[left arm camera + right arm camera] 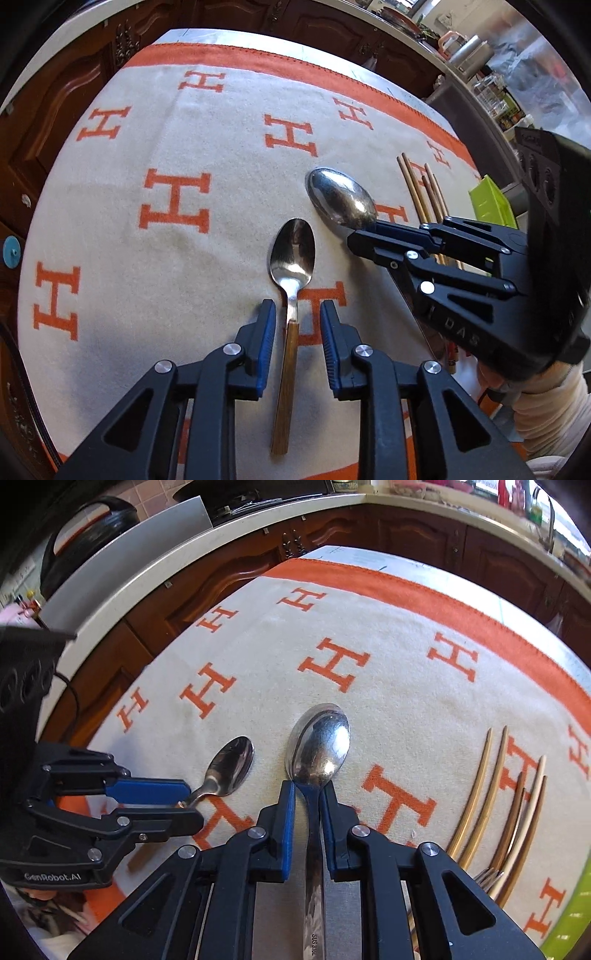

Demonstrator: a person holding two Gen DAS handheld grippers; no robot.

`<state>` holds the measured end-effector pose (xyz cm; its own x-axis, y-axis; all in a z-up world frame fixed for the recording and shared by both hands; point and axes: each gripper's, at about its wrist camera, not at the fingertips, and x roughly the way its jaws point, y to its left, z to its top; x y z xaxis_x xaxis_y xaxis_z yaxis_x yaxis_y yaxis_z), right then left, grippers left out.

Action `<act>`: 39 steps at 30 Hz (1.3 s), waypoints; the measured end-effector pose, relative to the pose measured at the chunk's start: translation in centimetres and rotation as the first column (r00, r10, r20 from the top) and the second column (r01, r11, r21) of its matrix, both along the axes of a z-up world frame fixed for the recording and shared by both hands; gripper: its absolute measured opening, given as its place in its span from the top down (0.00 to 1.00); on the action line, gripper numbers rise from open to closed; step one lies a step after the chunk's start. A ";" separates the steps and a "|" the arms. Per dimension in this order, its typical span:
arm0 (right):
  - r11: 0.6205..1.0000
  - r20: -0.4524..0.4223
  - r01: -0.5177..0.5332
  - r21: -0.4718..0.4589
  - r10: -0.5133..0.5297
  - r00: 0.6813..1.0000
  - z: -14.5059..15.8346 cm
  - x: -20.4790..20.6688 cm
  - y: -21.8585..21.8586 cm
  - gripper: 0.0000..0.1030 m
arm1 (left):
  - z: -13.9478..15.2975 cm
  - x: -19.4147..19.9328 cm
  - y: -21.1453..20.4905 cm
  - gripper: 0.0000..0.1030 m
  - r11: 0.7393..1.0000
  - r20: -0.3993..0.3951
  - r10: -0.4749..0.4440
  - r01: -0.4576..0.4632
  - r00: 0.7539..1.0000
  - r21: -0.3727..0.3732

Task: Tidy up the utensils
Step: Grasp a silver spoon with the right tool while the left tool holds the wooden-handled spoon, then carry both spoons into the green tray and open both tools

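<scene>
Our left gripper point(297, 314) pointed steeply down, its jaws apart astride the small spoon point(291, 258), which lay on the cloth point(147, 147), bowl just ahead of the fingertips. We judged it light and stiff, best taken at its wooden handle. Beside it, our right gripper point(307, 794), equally steep, was clenched on the big spoon point(319, 746) at its slippery neck, bowl ahead, chopsticks point(480, 794) to its right.

Small spoon point(293, 254) lies on the blanket point(177, 236), bowl pointing away; large spoon point(341, 201) just right of it, apart. Chopsticks point(424, 195) right of the large spoon, fork tines point(487, 877) at their near ends. Cabinets point(229, 579) behind the table.
</scene>
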<state>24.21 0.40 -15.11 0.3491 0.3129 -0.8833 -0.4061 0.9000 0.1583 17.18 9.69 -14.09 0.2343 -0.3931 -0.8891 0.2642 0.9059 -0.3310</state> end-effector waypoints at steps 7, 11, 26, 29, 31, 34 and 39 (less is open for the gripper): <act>0.988 0.028 0.061 0.145 -0.066 0.997 2.4 -1.1 -1.4 0.98 | 0.2 0.0 -2.5 0.96 0.986 0.074 -0.051 0.038 0.996 0.162; 0.965 0.067 0.083 0.247 -0.102 0.992 4.2 -2.2 -3.2 0.98 | 0.3 -0.3 -1.2 0.97 0.999 0.064 -0.010 0.007 0.998 0.040; 0.882 0.075 0.232 0.409 -0.286 0.955 8.7 -9.5 -12.0 0.98 | 5.6 -3.9 -2.1 0.97 0.994 0.106 -0.001 0.013 0.994 -0.112; 0.877 0.077 0.286 0.386 -0.340 0.937 9.9 -11.5 -14.7 0.98 | 7.0 -4.6 -4.0 0.97 0.992 0.125 -0.035 0.050 0.992 -0.117; 0.876 0.092 0.321 0.361 -0.376 0.922 10.7 -12.8 -16.8 0.98 | 7.9 -4.8 -5.8 0.97 0.990 0.134 -0.057 0.073 0.989 -0.119; 0.877 0.120 0.386 0.288 -0.433 0.893 11.9 -14.7 -20.6 0.98 | 9.1 -4.9 -9.5 0.97 0.986 0.142 -0.091 0.109 0.986 -0.124; 0.877 0.136 0.467 0.114 -0.479 0.867 11.8 -16.5 -26.3 0.98 | 10.2 -5.0 -15.7 0.97 0.976 0.150 -0.155 0.175 0.976 -0.126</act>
<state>7.74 -25.95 -3.27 0.6024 0.1386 -0.7861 0.0406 0.9782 0.2036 12.17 -6.05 -3.85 0.2730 -0.5533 -0.7869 0.4583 0.7940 -0.3993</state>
